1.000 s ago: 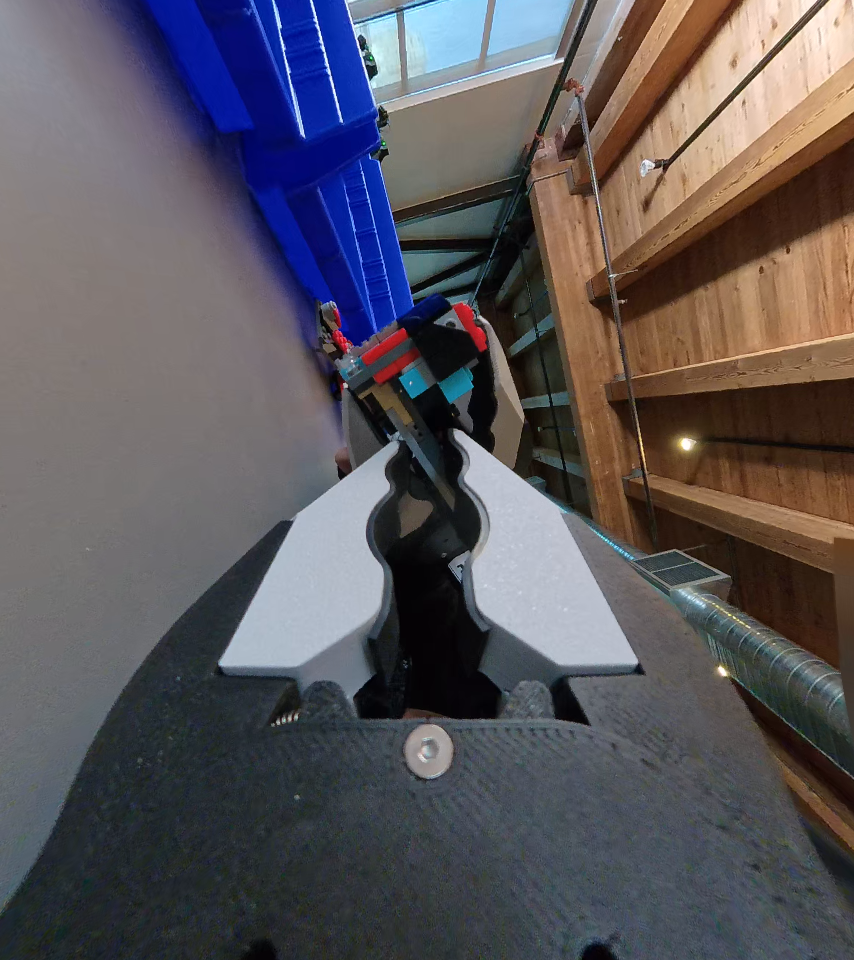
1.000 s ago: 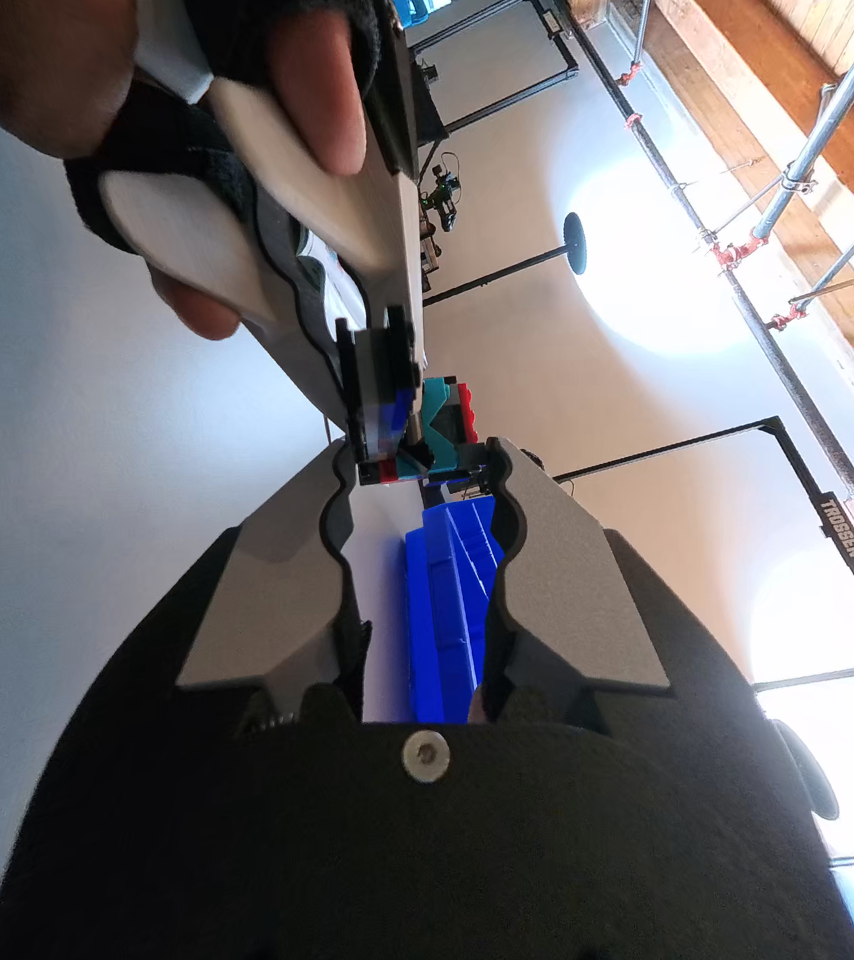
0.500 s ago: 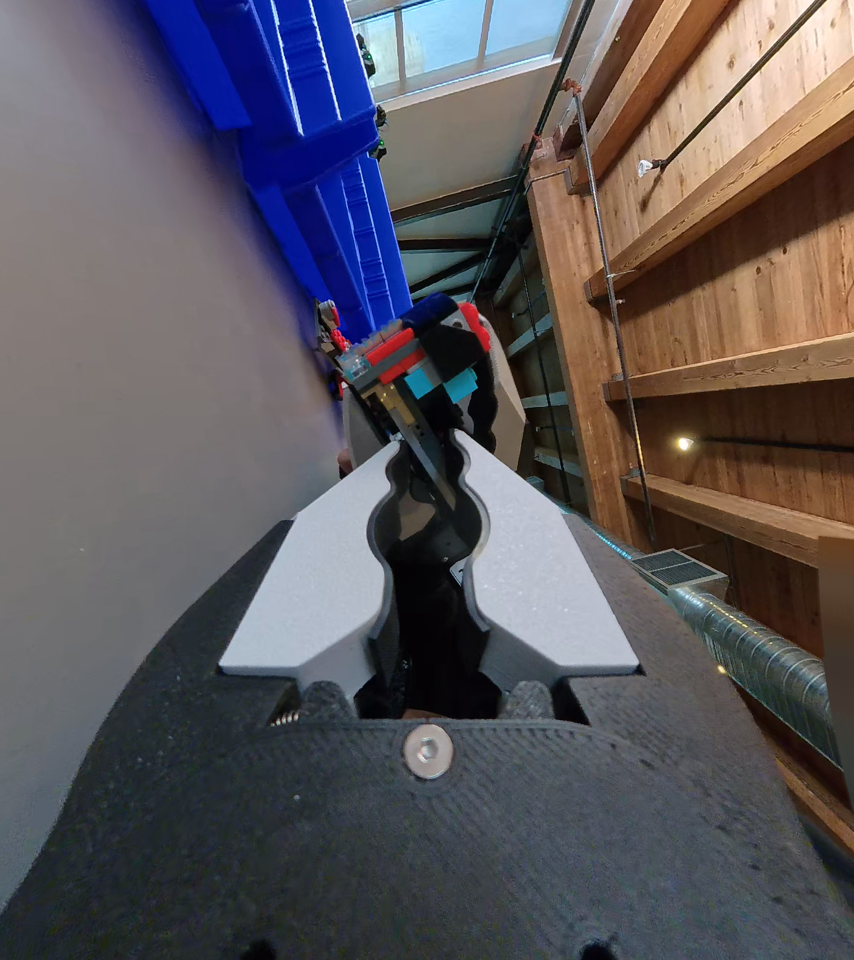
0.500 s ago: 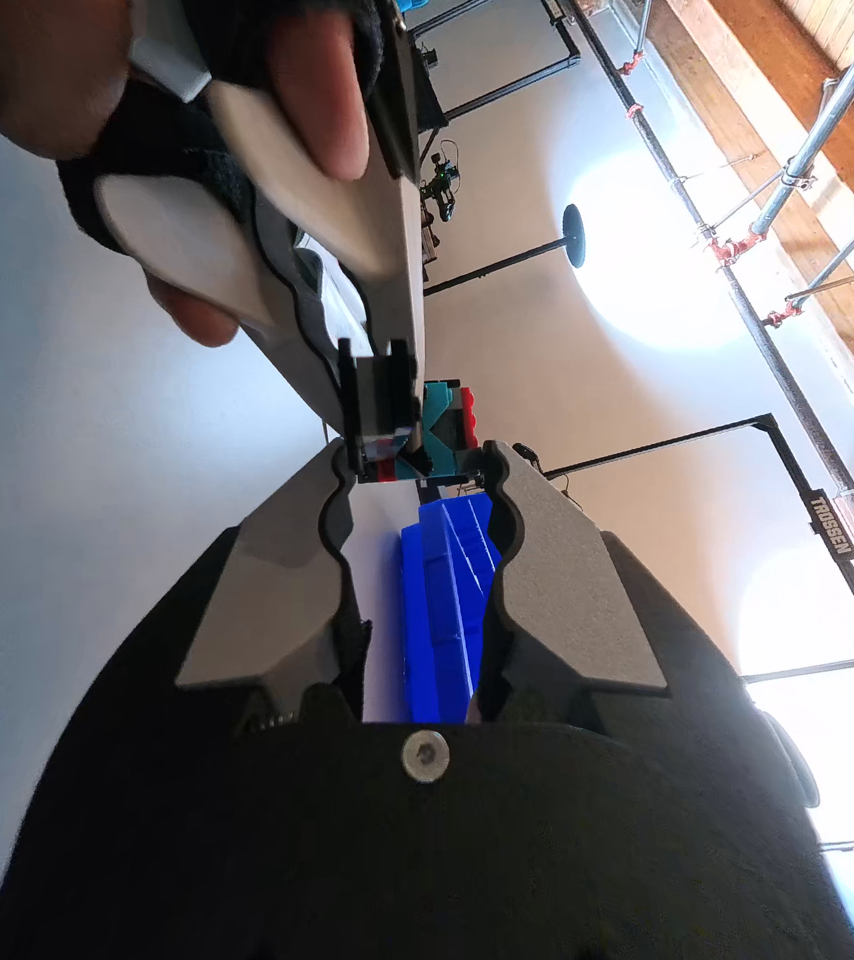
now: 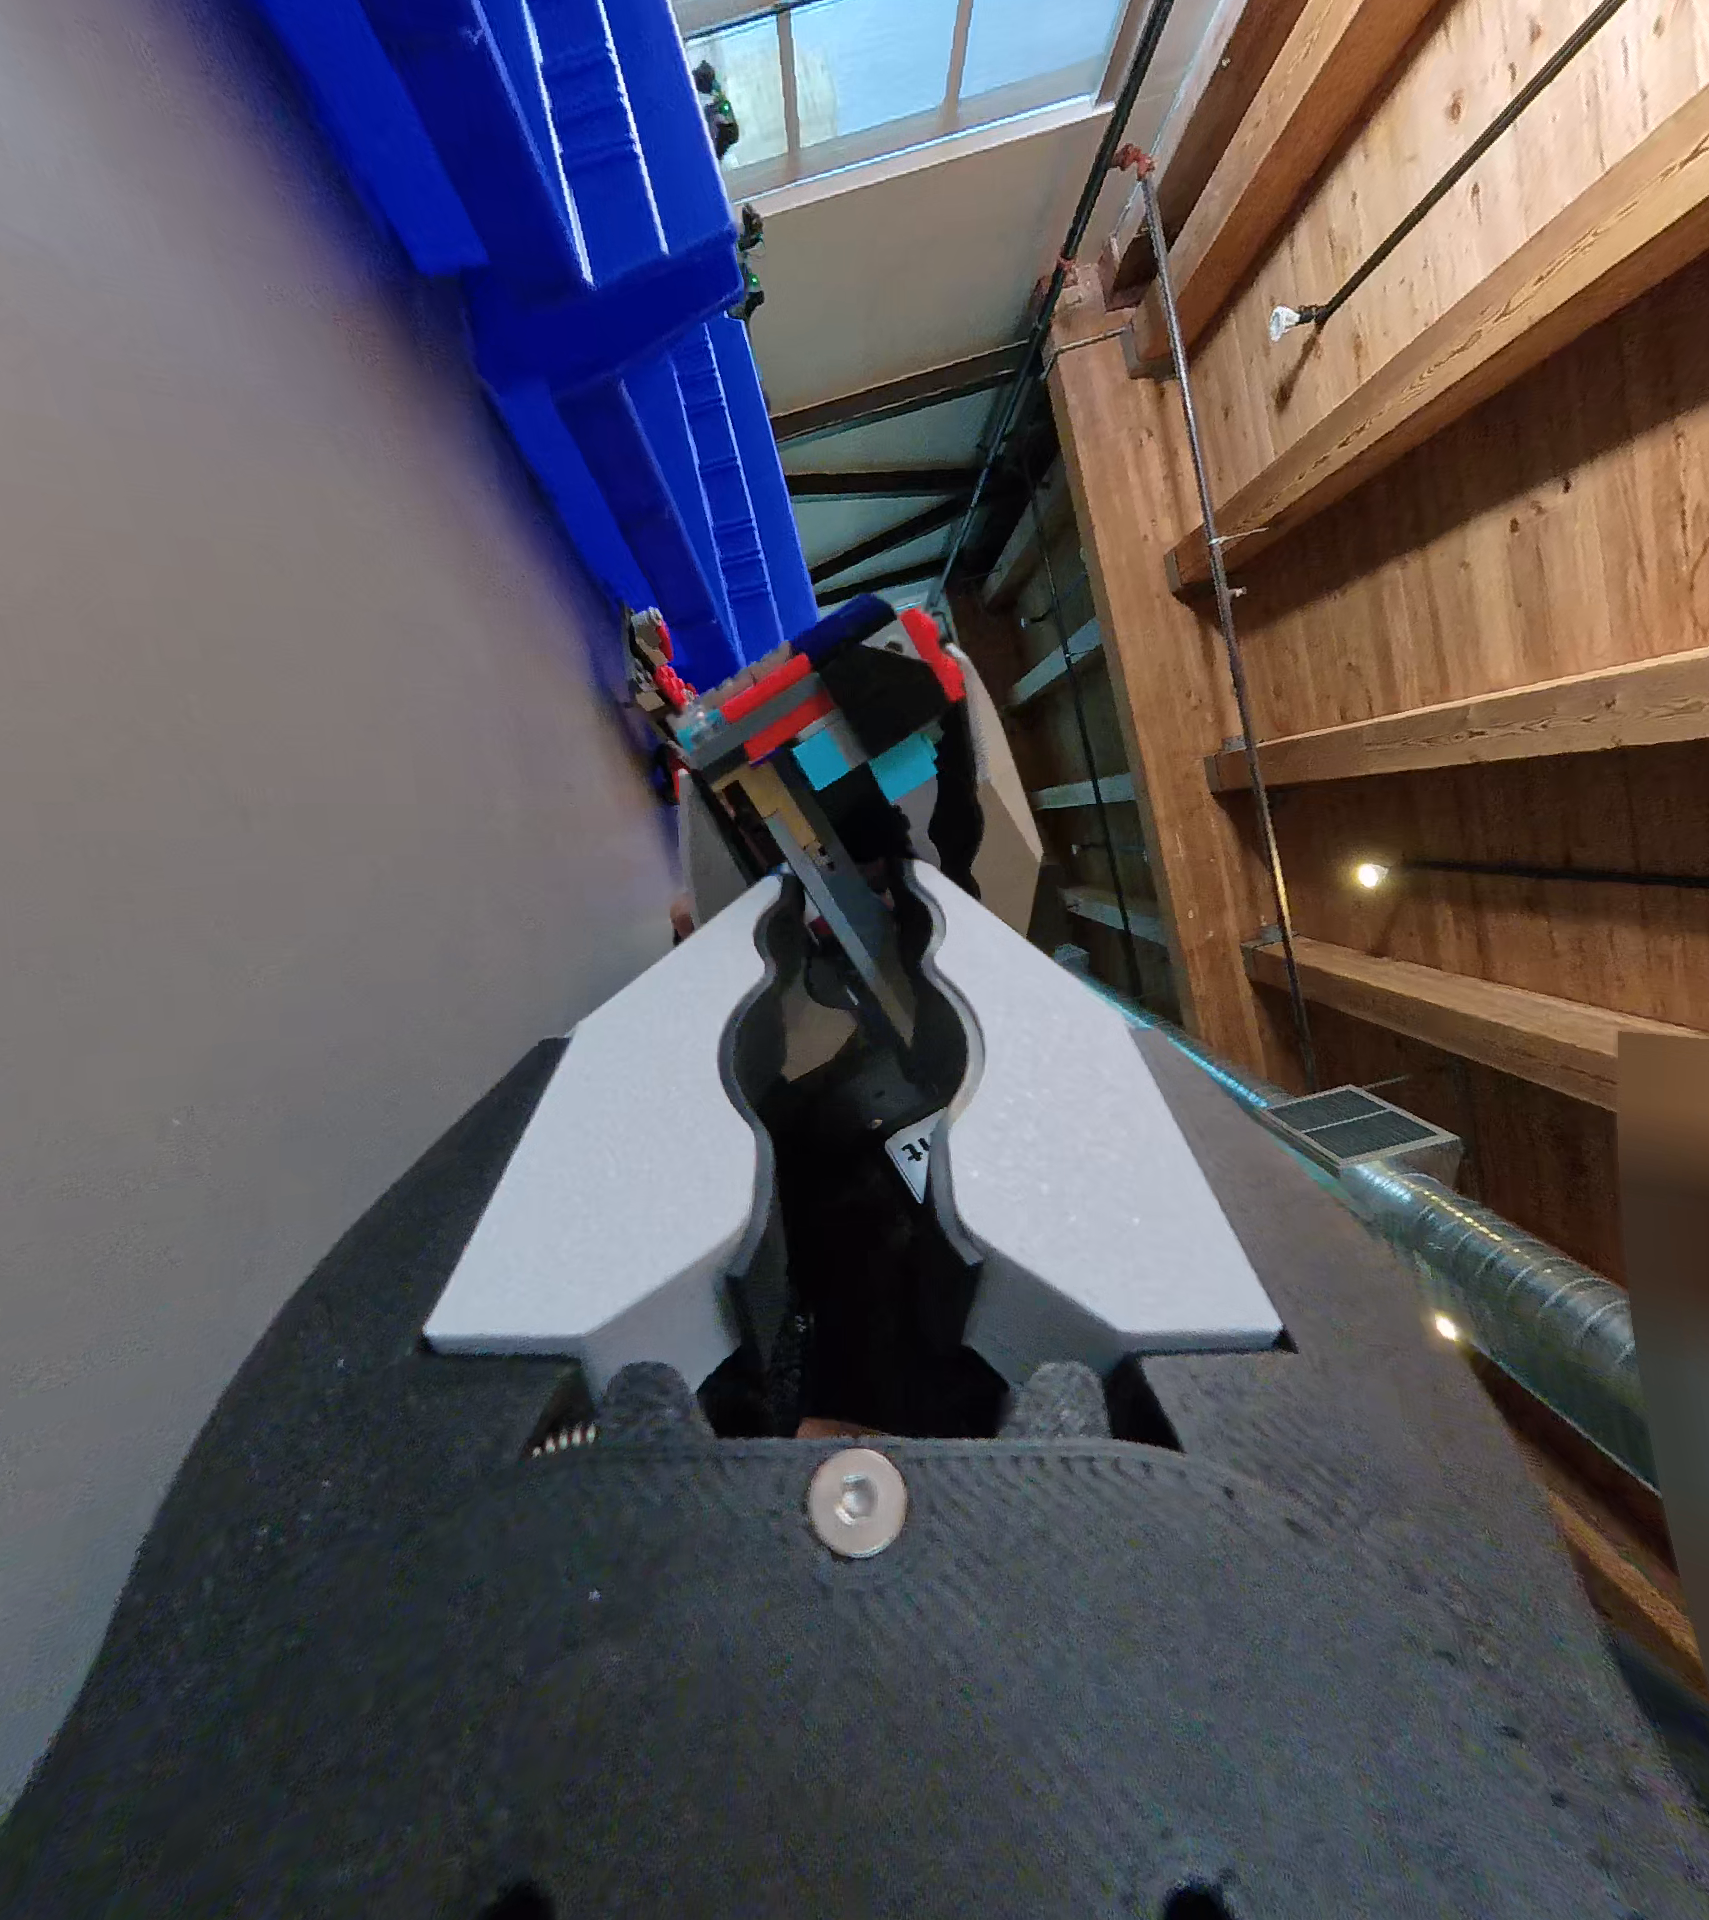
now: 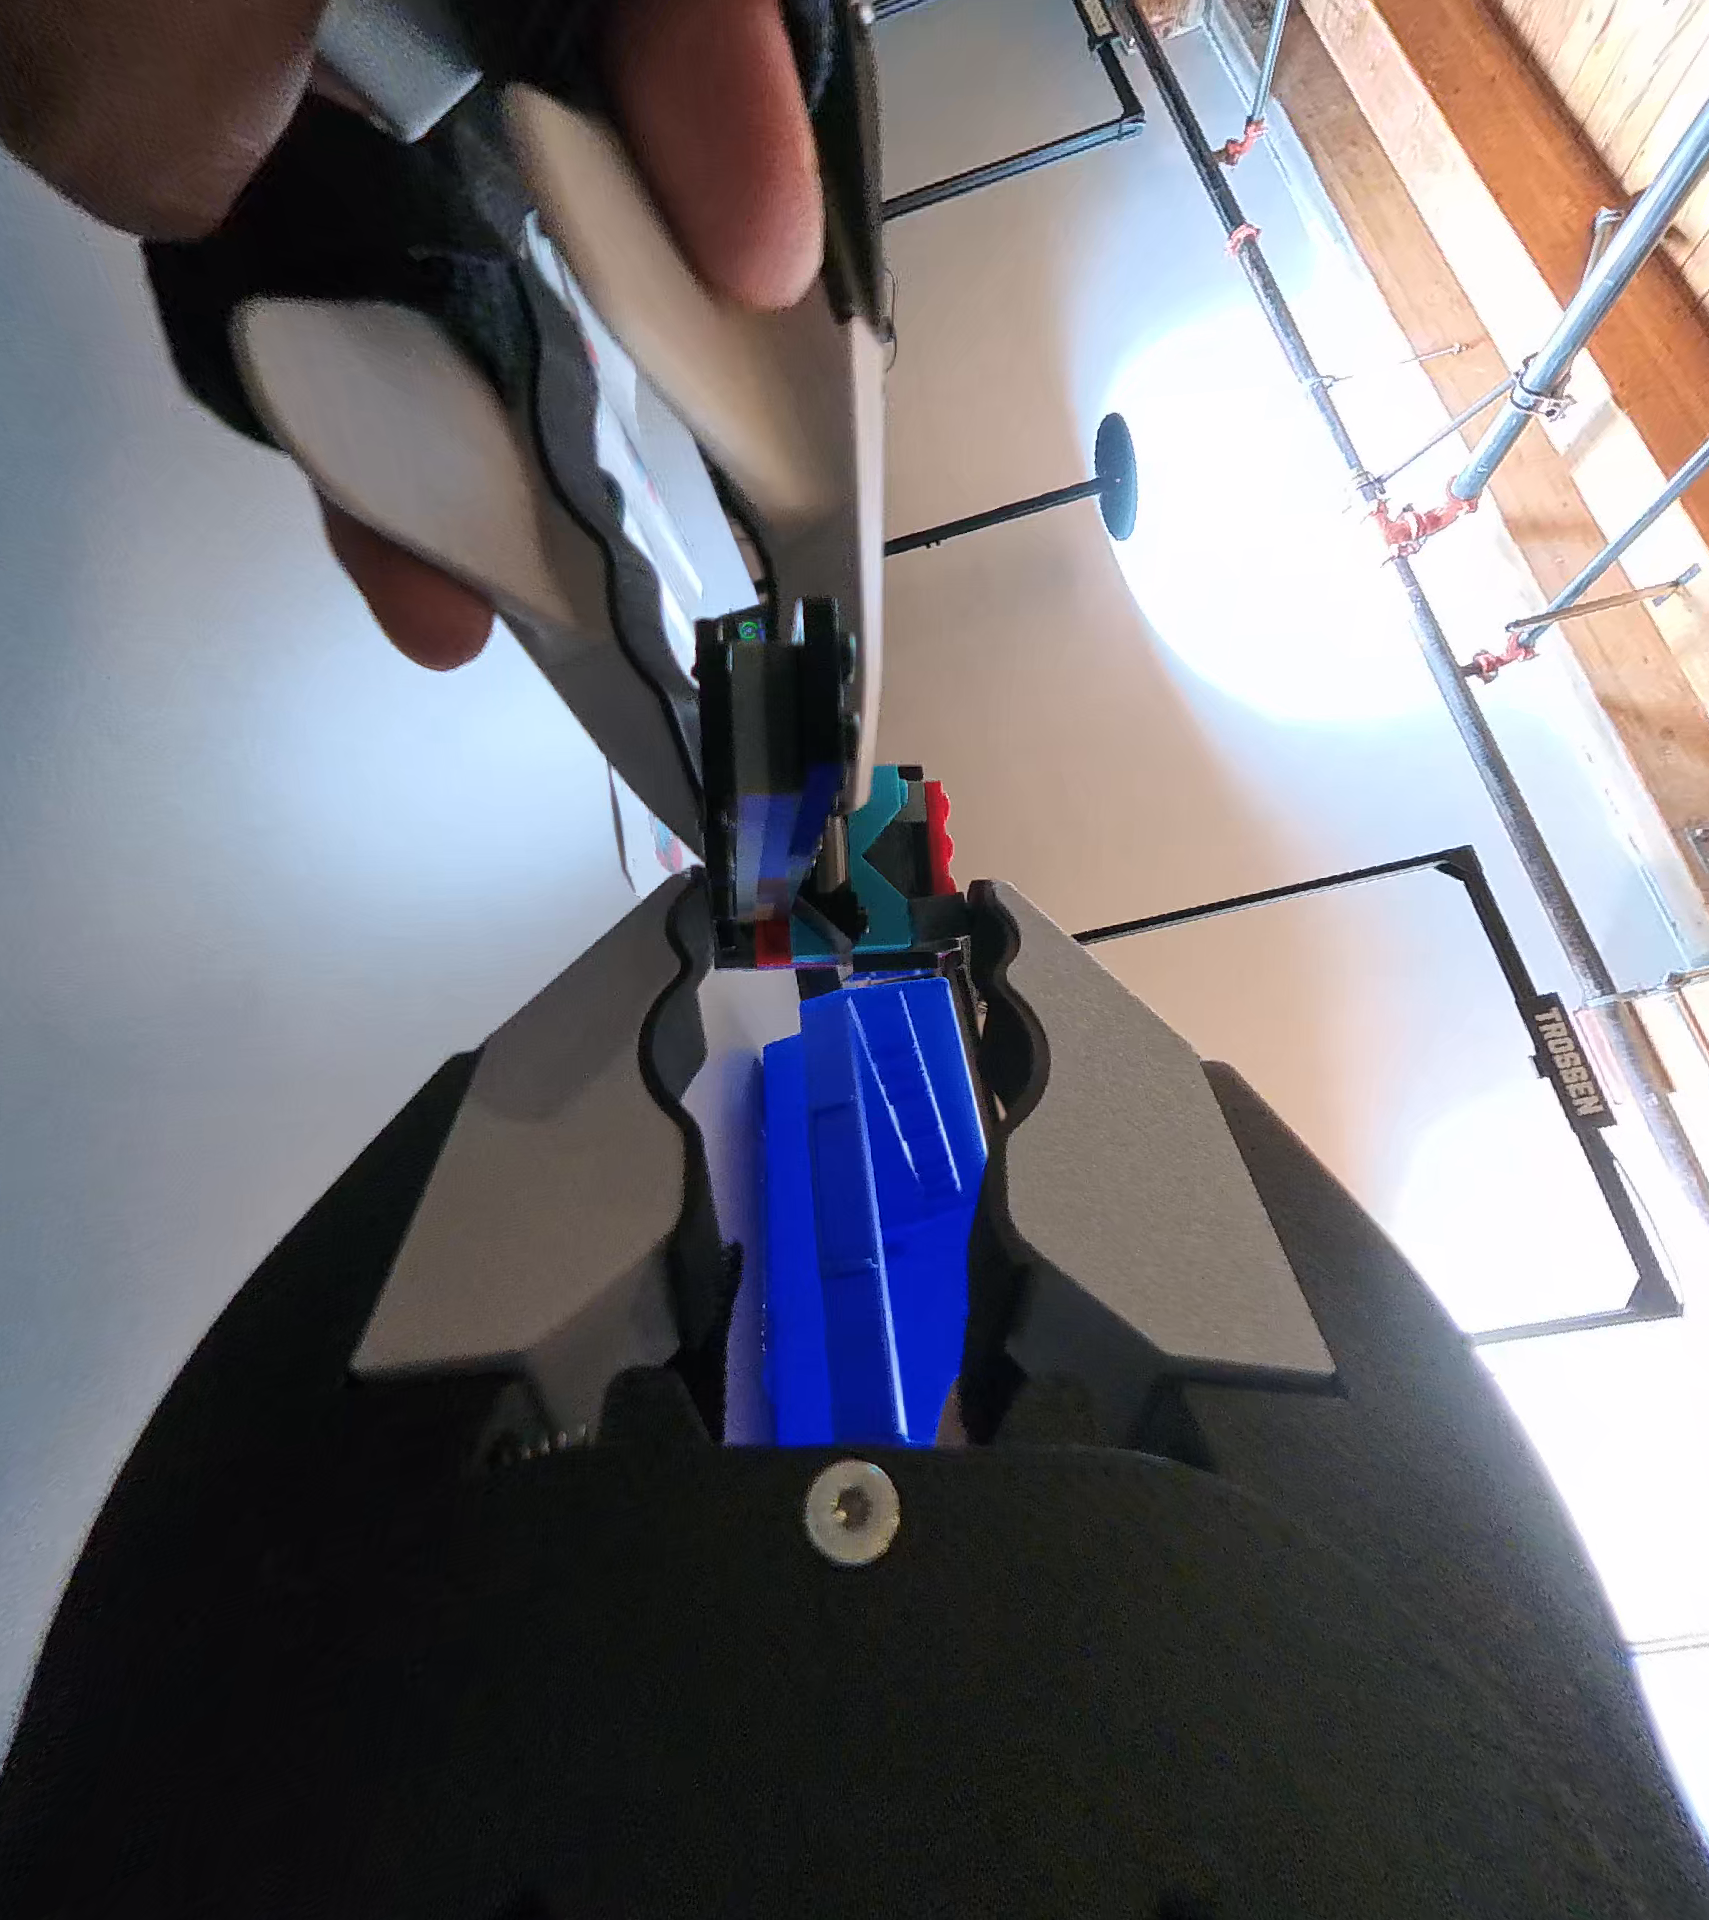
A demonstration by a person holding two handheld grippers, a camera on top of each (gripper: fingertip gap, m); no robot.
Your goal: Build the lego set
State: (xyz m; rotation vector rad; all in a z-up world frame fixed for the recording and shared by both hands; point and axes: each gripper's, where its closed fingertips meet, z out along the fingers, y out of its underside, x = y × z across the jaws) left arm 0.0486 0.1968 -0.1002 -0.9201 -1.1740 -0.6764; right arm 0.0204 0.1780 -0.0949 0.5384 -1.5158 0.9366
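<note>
Left hand-held gripper: grey fingers drawn narrow, clamped on a thin dark plate that juts from the lego model. Seen in the right wrist view, it comes in from above with a person's hand wrapped round it.

Right hand-held gripper: fingers at a moderate gap, their tips pressed on either side of the same lego model, gripping its lower end.

Lego model: black, red, teal, dark blue and grey bricks, held in the air between both tools, clear of the worktop.

Blue bins: stacked on the pale worktop beyond the model; also visible between the right fingers.

Surroundings: wooden beams, a ribbed metal duct, a black floor lamp.
</note>
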